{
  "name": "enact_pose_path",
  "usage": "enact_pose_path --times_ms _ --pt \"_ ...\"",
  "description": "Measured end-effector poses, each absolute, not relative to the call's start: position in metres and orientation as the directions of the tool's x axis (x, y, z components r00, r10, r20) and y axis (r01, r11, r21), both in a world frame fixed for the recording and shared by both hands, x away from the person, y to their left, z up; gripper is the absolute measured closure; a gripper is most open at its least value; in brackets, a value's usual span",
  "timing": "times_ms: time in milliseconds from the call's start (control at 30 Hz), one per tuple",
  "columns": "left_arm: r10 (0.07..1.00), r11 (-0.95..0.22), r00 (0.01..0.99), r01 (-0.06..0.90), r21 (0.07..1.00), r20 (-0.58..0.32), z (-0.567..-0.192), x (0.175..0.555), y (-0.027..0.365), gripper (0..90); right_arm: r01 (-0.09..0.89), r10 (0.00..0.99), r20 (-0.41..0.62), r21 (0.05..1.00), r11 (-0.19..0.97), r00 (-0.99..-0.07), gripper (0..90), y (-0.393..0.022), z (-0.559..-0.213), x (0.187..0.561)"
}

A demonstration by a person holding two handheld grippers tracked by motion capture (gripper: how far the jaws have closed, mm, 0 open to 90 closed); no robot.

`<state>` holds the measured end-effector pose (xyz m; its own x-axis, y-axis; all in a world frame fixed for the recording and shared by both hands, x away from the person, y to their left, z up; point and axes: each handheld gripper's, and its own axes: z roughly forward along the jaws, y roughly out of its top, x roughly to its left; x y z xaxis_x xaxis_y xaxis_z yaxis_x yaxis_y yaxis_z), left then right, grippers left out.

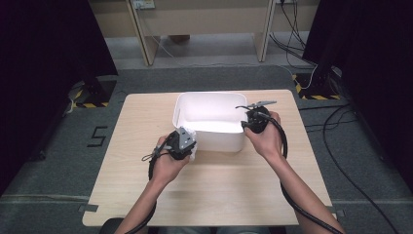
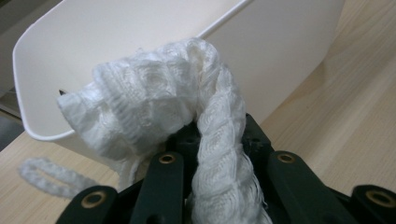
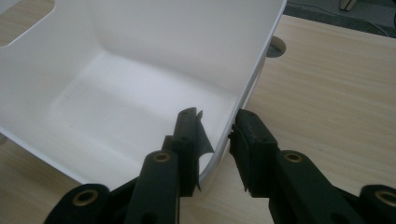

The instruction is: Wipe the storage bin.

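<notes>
On the bench (image 1: 146, 185), a pale wooden top, a white bin (image 1: 210, 105) stands open near the far middle, its long axis running left to right. It is bare inside.

At the bin's right near corner the right gripper (image 3: 215, 133) straddles the wall (image 3: 243, 88), one jaw inside and one outside; the jaws look pressed on the rim, clamped on the bin and steadying it.

At the left near corner the left gripper (image 1: 184, 142) sits just outside the wall, jaws together on a white knitted cloth (image 2: 187, 107). The cloth rises from between the jaws and folds over toward the bin, its bunched end hanging before the near wall, at about rim height. A loose loop of it (image 2: 44, 175) lies on the bench beside the bin.

So the cloth is not yet inside: the bin's opening lies just ahead of the left gripper, past the near rim. That hand is the nearer one to the job; by my reading, the coming move is a short lift forward over the rim, then letting go.
</notes>
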<state>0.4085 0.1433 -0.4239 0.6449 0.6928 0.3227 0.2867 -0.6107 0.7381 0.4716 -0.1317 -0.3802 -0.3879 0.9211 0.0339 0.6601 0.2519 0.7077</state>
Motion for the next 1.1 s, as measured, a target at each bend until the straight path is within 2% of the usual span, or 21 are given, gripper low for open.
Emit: enact_pose_path --times_ms 1100 --pt "0.677 -0.634 0.669 0.316 0.706 0.308 -0.454 0.417 0.139 74.0 0.658 0.921 0.035 0.71 0.25 -0.388 70.7 -0.13 -0.38 0.471"
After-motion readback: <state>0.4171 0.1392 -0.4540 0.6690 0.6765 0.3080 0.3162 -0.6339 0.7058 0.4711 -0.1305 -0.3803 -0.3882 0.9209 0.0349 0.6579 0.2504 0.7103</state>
